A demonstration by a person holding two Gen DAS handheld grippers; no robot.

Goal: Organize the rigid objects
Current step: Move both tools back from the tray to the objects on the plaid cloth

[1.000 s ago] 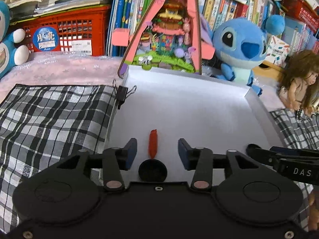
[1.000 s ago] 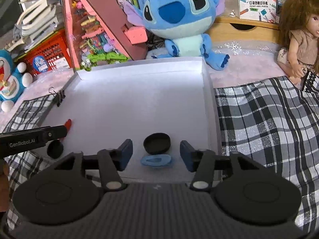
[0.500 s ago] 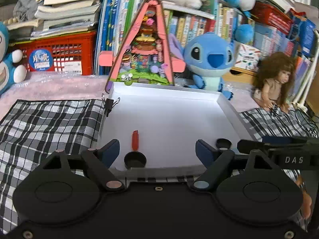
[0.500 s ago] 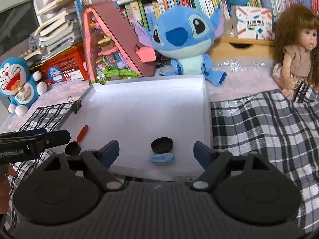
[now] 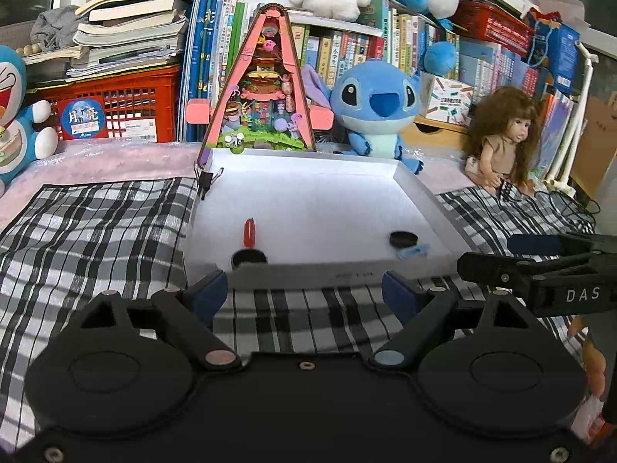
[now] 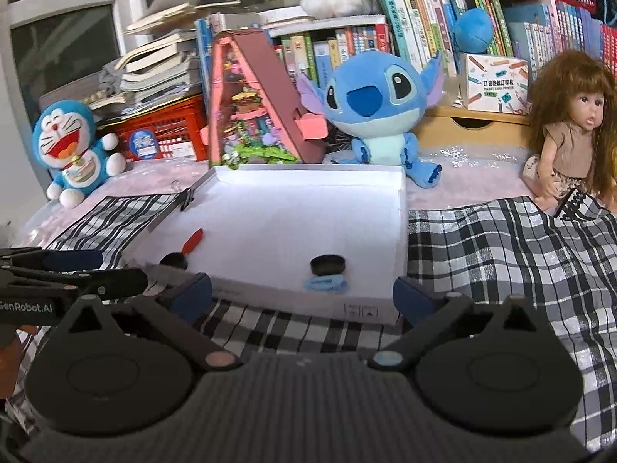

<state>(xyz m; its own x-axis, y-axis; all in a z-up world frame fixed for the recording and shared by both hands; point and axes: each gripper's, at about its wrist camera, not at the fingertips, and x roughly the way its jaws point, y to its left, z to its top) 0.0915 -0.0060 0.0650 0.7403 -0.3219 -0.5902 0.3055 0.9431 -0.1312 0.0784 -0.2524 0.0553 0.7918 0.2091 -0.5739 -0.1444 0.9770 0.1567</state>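
Observation:
A white shallow tray (image 5: 308, 274) (image 6: 293, 301) lies on the plaid cloth. In it, near the front left, lie a red-handled black scoop (image 5: 248, 245) (image 6: 185, 249), and near the front right a black round lid (image 5: 403, 238) (image 6: 327, 264) with a blue clip (image 5: 413, 251) (image 6: 326, 283) in front of it. My left gripper (image 5: 304, 295) is open and empty, just before the tray's front wall. My right gripper (image 6: 302, 299) is open and empty, also before the front wall. Each gripper shows at the edge of the other's view.
A black binder clip (image 5: 206, 181) sits on the tray's left rim. Behind the tray stand a pink triangular toy house (image 5: 266, 88), a blue Stitch plush (image 5: 376, 108), a doll (image 5: 501, 142), a red crate (image 5: 115, 112) and a Doraemon plush (image 6: 73, 150). Plaid cloth (image 6: 501, 262) lies on both sides.
Both grippers have pulled back and up out of the tray and opened wider. The scoop, the lid and the clip stay where they lay in the tray.

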